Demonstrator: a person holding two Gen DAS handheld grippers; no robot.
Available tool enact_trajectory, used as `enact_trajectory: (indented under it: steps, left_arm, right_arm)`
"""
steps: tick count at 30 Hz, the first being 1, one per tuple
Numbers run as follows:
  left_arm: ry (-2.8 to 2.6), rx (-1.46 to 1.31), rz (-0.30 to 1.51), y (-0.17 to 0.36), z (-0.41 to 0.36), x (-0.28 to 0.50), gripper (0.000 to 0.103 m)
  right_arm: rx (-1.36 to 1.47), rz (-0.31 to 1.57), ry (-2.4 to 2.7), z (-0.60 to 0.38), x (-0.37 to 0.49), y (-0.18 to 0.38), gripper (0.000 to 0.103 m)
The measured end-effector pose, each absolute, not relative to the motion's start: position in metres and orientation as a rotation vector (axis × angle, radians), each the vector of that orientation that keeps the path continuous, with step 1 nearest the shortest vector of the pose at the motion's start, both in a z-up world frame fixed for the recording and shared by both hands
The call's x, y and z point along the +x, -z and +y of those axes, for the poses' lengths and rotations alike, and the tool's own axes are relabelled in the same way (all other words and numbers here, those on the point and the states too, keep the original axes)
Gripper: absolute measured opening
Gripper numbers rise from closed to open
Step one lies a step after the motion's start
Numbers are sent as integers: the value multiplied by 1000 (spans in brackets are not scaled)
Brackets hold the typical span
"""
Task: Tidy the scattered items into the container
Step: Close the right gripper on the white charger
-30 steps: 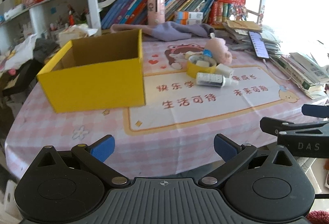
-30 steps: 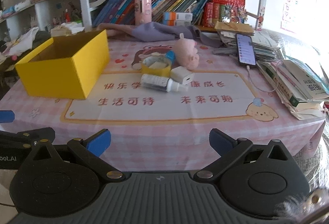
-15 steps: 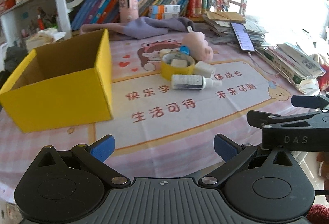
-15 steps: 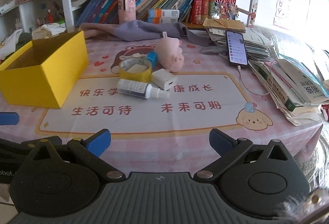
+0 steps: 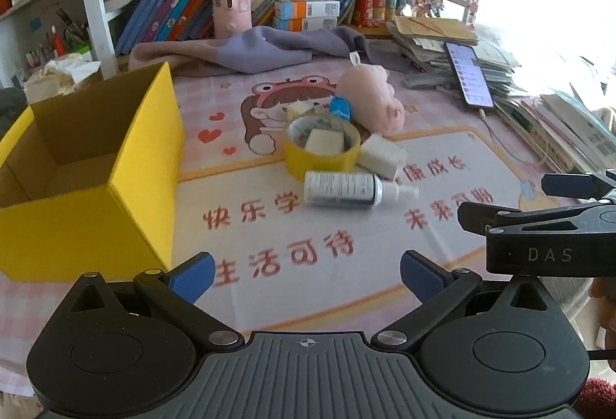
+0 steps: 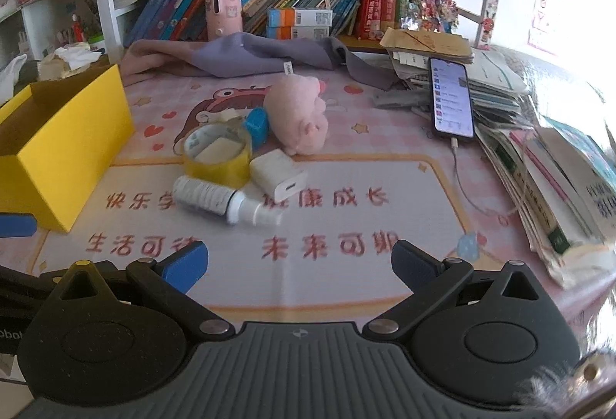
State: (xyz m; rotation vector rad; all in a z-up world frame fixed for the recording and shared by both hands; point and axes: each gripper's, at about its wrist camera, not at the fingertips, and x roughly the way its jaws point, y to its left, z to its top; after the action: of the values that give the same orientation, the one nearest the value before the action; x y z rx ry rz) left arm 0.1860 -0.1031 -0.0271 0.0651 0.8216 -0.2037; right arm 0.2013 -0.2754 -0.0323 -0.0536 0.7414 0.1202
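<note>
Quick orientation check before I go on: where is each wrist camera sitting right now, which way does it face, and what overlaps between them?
Left wrist: behind the open left gripper, facing the table; yellow box near left, right gripper intruding at right.
Right wrist: behind the open right gripper, facing the clutter; phone at right, a left gripper finger at the left edge.
Shared: box, tape roll, spray bottle, pink plush.
</note>
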Motion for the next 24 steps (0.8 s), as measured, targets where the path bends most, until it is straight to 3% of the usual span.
enact_trajectory:
  steps: [11, 24]
  left_arm:
    - [128, 52, 862, 30, -131, 237, 103]
    - [116, 112, 924, 43, -163, 281, 103]
  right_arm:
    - [-48, 755, -202, -303, 273, 34, 102]
    - [-82, 822, -397, -299, 345, 52, 84]
